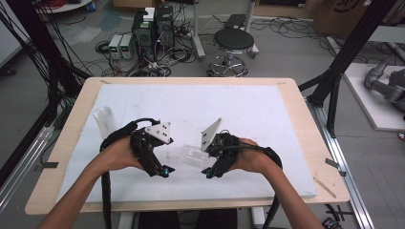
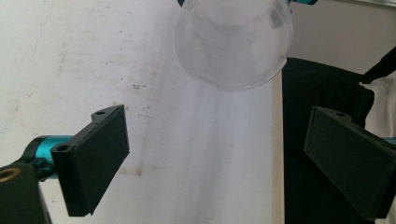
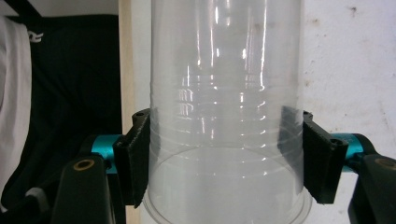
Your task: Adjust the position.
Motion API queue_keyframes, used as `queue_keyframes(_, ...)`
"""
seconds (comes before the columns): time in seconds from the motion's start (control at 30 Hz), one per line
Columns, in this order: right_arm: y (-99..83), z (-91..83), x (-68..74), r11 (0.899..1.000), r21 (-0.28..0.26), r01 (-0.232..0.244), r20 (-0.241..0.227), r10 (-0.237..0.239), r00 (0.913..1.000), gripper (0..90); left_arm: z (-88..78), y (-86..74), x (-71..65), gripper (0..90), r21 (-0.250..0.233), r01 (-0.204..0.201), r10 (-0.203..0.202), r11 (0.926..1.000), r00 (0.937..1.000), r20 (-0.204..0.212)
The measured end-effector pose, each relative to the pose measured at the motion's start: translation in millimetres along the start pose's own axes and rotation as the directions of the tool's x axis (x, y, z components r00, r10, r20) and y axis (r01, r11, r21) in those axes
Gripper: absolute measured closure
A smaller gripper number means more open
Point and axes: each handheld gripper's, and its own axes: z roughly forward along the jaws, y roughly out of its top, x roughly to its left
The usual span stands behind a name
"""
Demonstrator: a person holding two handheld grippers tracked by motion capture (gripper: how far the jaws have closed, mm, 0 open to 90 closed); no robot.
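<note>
High view: the right gripper (image 1: 208, 172) holds a clear cup (image 1: 193, 156) above the white surface (image 1: 248, 114); another cup (image 1: 104, 119) stands far left. Left gripper view: the left gripper (image 2: 215, 158) jaws gape, empty. Right gripper view: jaws clamp the cup's wall. Likely next: hand-over or stacking, needing alignment.

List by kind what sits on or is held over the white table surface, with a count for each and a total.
Clear plastic cups: 2, one held, one standing at the left
Hand-held grippers: 2, left, right
Total: 4

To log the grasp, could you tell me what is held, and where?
The right tongs clamp a clear plastic cup across its side wall near the rim; the left tongs are open, holding nothing.
</note>
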Motion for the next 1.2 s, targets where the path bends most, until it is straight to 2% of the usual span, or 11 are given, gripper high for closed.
queue_keyframes(0.23, 7.5, 2.0, 0.2, 0.998, 0.067, 0.018, -0.013, -0.018, 0.9998, 29.8, 6.0, 4.6, -0.5, 6.6, 0.029, -0.019, 0.018, 0.9994, 0.9997, 0.018)
queue_keyframes(0.3, 9.9, 3.5, 0.4, 0.996, 0.084, 0.027, -0.017, -0.025, 0.9995, 29.8, 8.2, 7.2, -0.3, 10.6, 0.038, -0.035, 0.034, 0.9987, 0.9991, 0.027)
queue_keyframes(0.33, 10.8, 4.4, 0.4, 0.996, 0.087, 0.029, -0.019, -0.028, 0.9994, 29.8, 9.4, 8.3, -0.4, 12.8, 0.037, -0.040, 0.039, 0.9985, 0.9988, 0.031)
queue_keyframes(0.53, 12.3, 8.1, -0.7, 0.994, 0.106, 0.029, -0.028, -0.026, 0.9993, 29.8, 15.1, 13.4, 0.1, 13.1, 0.029, -0.051, 0.050, 0.9983, 0.9979, 0.040)
queue_keyframes(0.83, 13.9, 11.9, -0.9, 0.993, 0.115, 0.028, -0.024, -0.025, 0.9994, 29.8, 20.2, 17.2, 1.2, 17.6, 0.029, -0.055, 0.053, 0.9981, 0.9971, 0.055)
queue_keyframes(0.93, 15.6, 13.9, -0.2, 0.992, 0.120, 0.032, -0.029, -0.028, 0.9992, 29.8, 24.3, 17.4, -1.4, 20.4, 0.006, -0.029, 0.028, 0.9996, 0.9975, 0.065)
queue_keyframes(0.97, 16.0, 14.0, 0.0, 0.992, 0.121, 0.032, -0.031, -0.029, 0.9991, 29.8, 24.1, 17.9, 0.0, 21.7, 0.020, -0.047, 0.046, 0.9987, 0.9968, 0.065)
queue_keyframes(1.17, 16.4, 14.1, -0.1, 0.993, 0.115, 0.038, -0.032, -0.035, 0.9989, 29.8, 29.3, 17.5, -1.5, 29.9, 0.006, -0.036, 0.035, 0.9993, 0.9966, 0.075)
queue_keyframes(1.2, 16.2, 14.0, 0.0, 0.993, 0.111, 0.037, -0.032, -0.033, 0.9989, 29.8, 28.8, 17.8, -0.1, 31.7, 0.016, -0.053, 0.052, 0.9985, 0.9960, 0.073)
